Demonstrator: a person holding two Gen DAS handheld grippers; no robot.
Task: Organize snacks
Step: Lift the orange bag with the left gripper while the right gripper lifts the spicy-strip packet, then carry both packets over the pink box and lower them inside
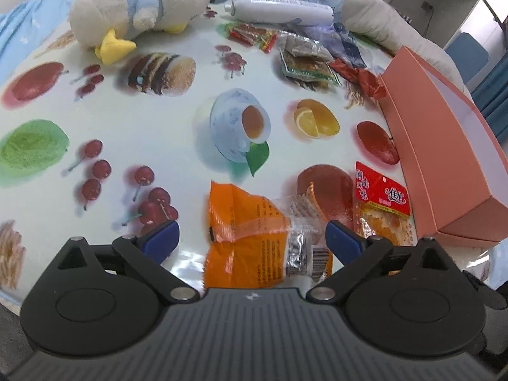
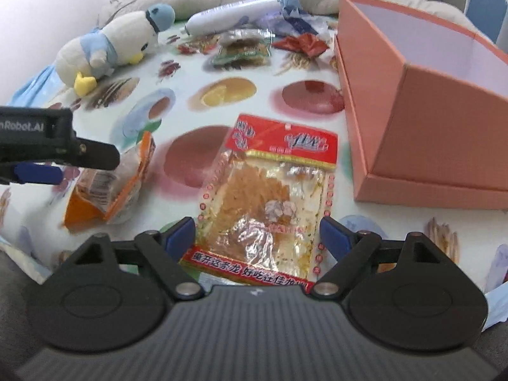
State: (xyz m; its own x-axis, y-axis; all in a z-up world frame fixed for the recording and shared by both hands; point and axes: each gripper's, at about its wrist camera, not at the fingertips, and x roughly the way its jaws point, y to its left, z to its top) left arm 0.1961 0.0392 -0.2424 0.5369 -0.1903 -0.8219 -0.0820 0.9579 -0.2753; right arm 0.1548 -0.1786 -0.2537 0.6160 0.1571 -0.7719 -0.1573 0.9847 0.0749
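Both tools gape: right tool (image 2: 257, 233) straddles a crinkly clear packet (image 2: 270, 203), left tool (image 1: 252, 238) a glossy orange pouch (image 1: 244, 235).

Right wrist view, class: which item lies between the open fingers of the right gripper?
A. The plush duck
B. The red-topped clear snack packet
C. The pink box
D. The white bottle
B: the red-topped clear snack packet lies flat on the tablecloth between the blue pads of the right gripper, which stand apart on either side of it; the orange packet sits off to the left by the left gripper.
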